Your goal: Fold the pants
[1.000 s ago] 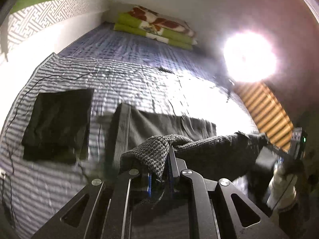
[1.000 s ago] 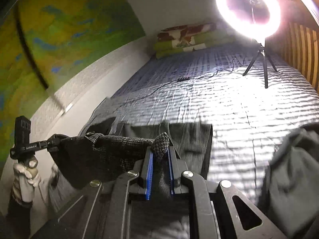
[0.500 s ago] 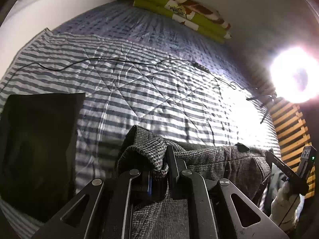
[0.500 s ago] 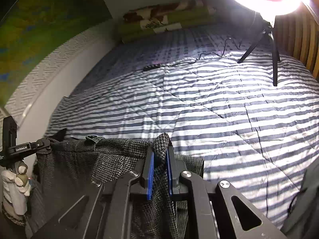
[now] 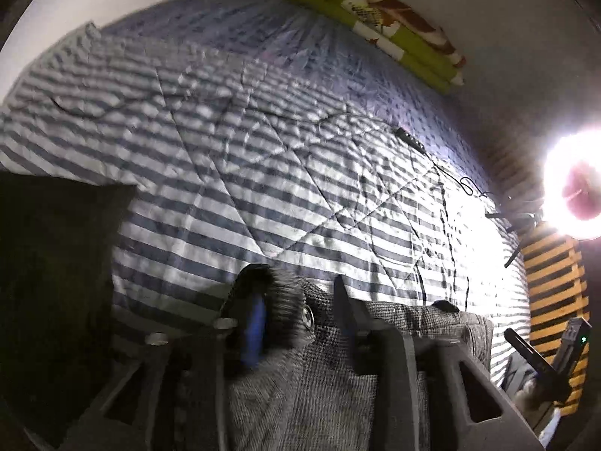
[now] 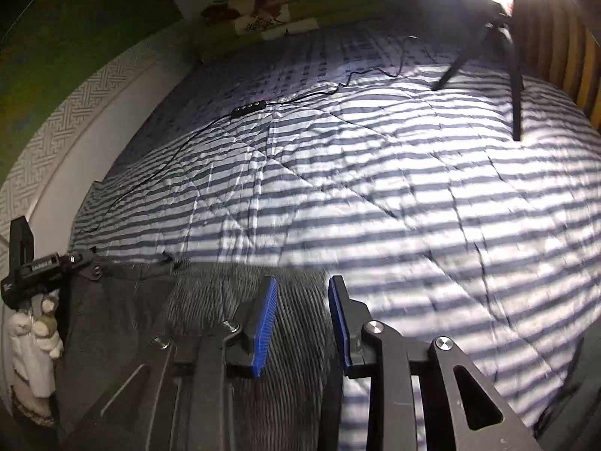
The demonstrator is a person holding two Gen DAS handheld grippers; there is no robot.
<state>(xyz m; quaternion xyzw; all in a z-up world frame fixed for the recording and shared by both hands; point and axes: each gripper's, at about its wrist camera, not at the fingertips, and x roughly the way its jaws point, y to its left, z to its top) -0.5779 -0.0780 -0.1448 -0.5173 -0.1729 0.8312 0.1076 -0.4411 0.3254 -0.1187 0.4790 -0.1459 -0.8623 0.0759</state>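
Grey checked pants (image 5: 413, 323) lie along the near edge of the striped quilt (image 5: 263, 150). My left gripper (image 5: 296, 285) hovers over their left end with its jaws opening. A blurred fold of the cloth sits between the fingers beside the blue left pad, and the pads no longer press it. My right gripper (image 6: 302, 282) is opening too, its blue pads apart above the pants (image 6: 210, 289), nothing pinched. Each gripper shows in the other's view: the right one (image 5: 541, 353), and the left one (image 6: 75, 263) held by a gloved hand (image 6: 33, 338).
A dark folded garment (image 5: 49, 282) lies left of the pants. A ring light (image 5: 574, 188) on a tripod (image 6: 514, 75) stands on the bed at the right, its cable and controller (image 6: 248, 109) crossing the quilt. Folded green floral bedding (image 5: 375, 30) sits against the far wall.
Both grippers came down and forward to the bed carrying the pants' edge, then let go: the jaws that were shut on the cloth now stand apart, and the cloth lies on the quilt.
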